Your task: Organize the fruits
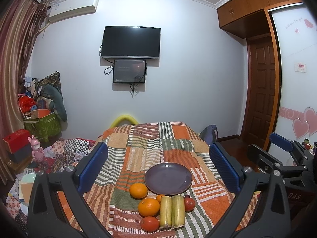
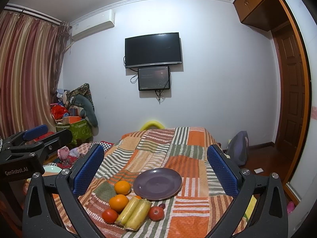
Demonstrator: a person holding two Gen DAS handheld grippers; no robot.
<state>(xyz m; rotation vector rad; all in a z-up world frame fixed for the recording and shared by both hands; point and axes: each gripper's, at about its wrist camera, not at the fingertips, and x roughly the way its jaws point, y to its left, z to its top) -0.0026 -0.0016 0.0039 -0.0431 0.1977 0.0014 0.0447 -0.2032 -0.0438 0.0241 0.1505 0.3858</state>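
Note:
An empty purple plate [image 1: 168,178] [image 2: 157,184] lies on the patchwork cloth [image 1: 138,142]. In front of it sit two oranges [image 1: 138,190] [image 1: 149,206], a small orange [image 1: 160,198], two yellow-green bananas [image 1: 172,211] [image 2: 133,213], two red fruits [image 1: 150,223] [image 1: 189,204] and a small dark grape [image 2: 162,205]. My left gripper [image 1: 158,146] hovers open above and short of the fruit, holding nothing. My right gripper [image 2: 155,148] hangs open beside it at a similar height, also holding nothing. Each gripper shows in the other's view [image 1: 261,142] [image 2: 57,130].
The cloth covers a raised surface whose far edge drops off toward the wall. Cluttered bags and boxes [image 1: 41,119] fill the left corner by the curtain. A wardrobe and brown door [image 1: 261,91] stand at the right, with a bag [image 2: 237,148] on the floor.

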